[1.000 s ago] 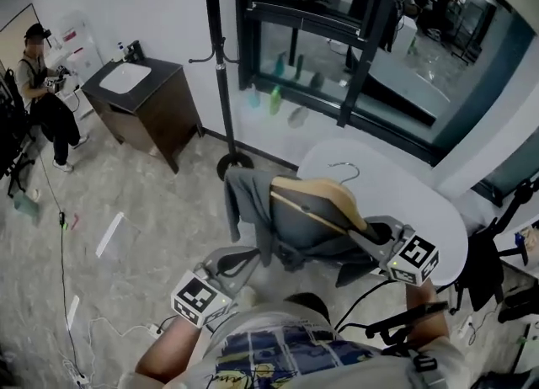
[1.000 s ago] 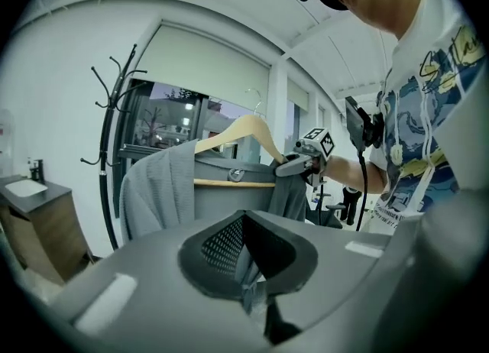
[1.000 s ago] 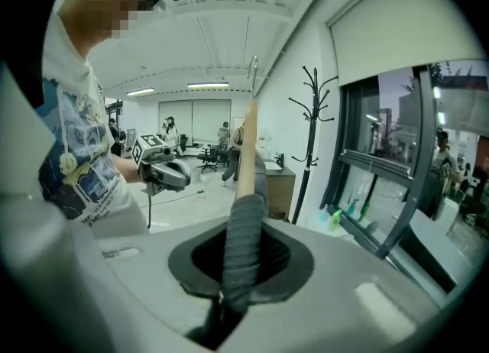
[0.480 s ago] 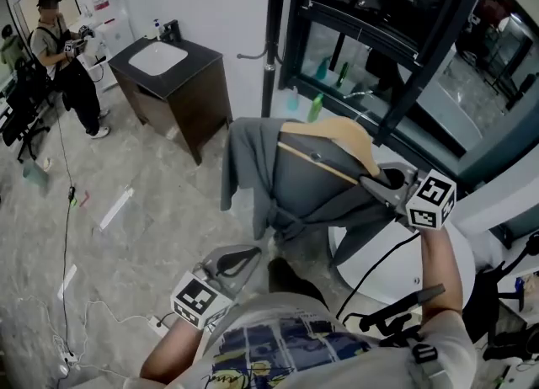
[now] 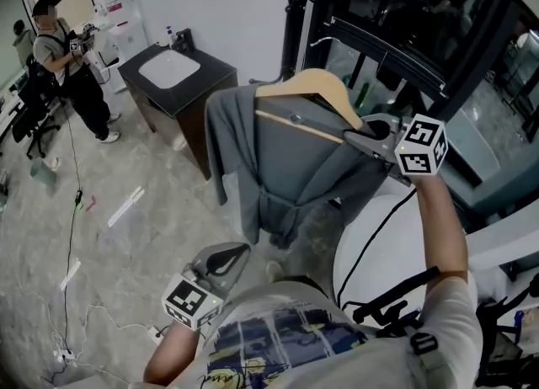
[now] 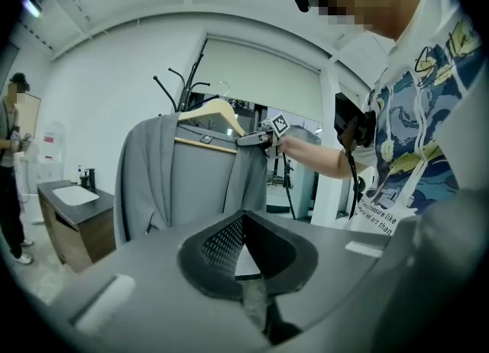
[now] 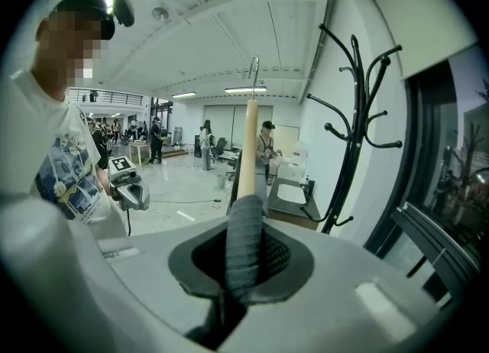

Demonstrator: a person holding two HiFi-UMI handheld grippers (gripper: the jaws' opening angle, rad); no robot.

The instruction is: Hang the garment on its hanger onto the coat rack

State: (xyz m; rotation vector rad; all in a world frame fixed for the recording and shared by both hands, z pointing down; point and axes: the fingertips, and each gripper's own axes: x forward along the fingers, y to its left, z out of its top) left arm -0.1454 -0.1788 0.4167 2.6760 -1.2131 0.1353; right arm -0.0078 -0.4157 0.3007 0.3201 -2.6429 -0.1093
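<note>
A grey garment [image 5: 278, 160] hangs on a wooden hanger [image 5: 307, 88], held up in the air just in front of the black coat rack [image 5: 296, 8]. My right gripper [image 5: 358, 136] is shut on the hanger's right end, with the garment's shoulder cloth [image 7: 244, 244] pinched between the jaws. In the right gripper view the hanger's arm [image 7: 250, 145] and metal hook [image 7: 254, 69] rise left of the rack's curved pegs [image 7: 348, 137]. My left gripper [image 5: 232, 253] stays low near my waist, shut and holding nothing. From the left gripper view the garment [image 6: 191, 183] hangs straight down.
A dark vanity cabinet with a white sink [image 5: 173, 71] stands left of the rack. A person [image 5: 72, 67] stands at the far left. A white round table [image 5: 379, 253] is below my right arm. Black window frames [image 5: 404, 42] run behind the rack. Cables lie on the floor [image 5: 72, 236].
My right gripper has lifted the hanger and garment off the white table and carried them up toward the coat rack. The left gripper stayed low.
</note>
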